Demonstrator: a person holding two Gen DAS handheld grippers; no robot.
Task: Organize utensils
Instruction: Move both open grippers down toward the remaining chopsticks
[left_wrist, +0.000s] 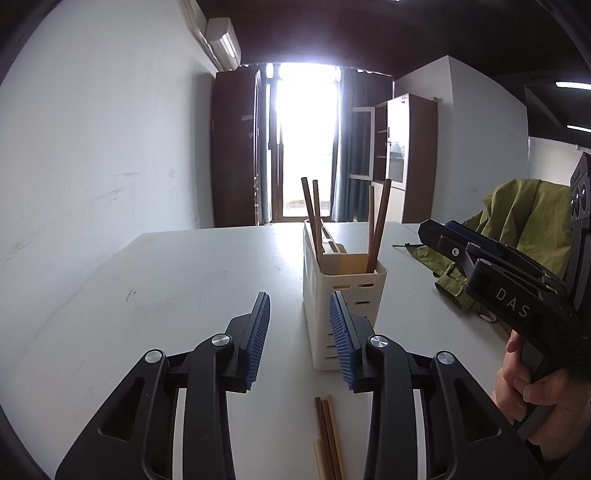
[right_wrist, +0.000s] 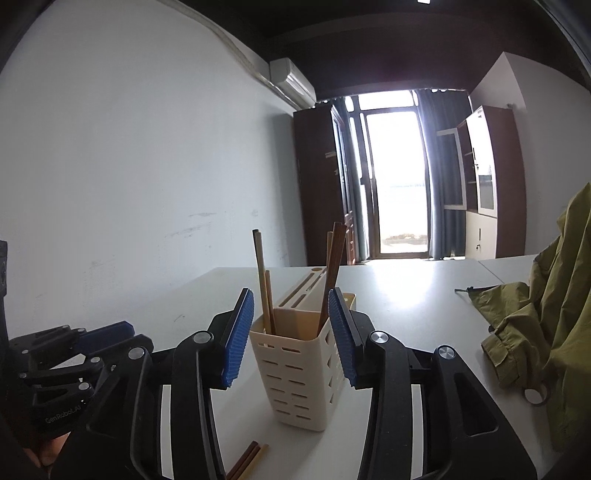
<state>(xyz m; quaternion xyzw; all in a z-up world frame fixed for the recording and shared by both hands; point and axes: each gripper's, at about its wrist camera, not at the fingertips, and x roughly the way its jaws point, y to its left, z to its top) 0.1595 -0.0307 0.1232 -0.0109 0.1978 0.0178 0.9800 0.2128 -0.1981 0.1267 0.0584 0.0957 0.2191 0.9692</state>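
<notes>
A cream slotted utensil holder (left_wrist: 343, 295) (right_wrist: 299, 373) stands on the white table (left_wrist: 166, 288). Several brown and tan chopsticks (left_wrist: 378, 229) (right_wrist: 334, 273) stand upright in it. More loose chopsticks (left_wrist: 327, 439) (right_wrist: 245, 461) lie flat on the table in front of the holder. My left gripper (left_wrist: 300, 339) is open and empty, above the loose chopsticks and just short of the holder. My right gripper (right_wrist: 291, 336) is open and empty, its fingers level with the holder's top on either side. It also shows in the left wrist view (left_wrist: 458, 243), at the right.
An olive green jacket (left_wrist: 524, 229) (right_wrist: 543, 325) lies on the right part of the table. A white wall runs along the left. Brown cabinets and a bright glass door stand at the back of the room.
</notes>
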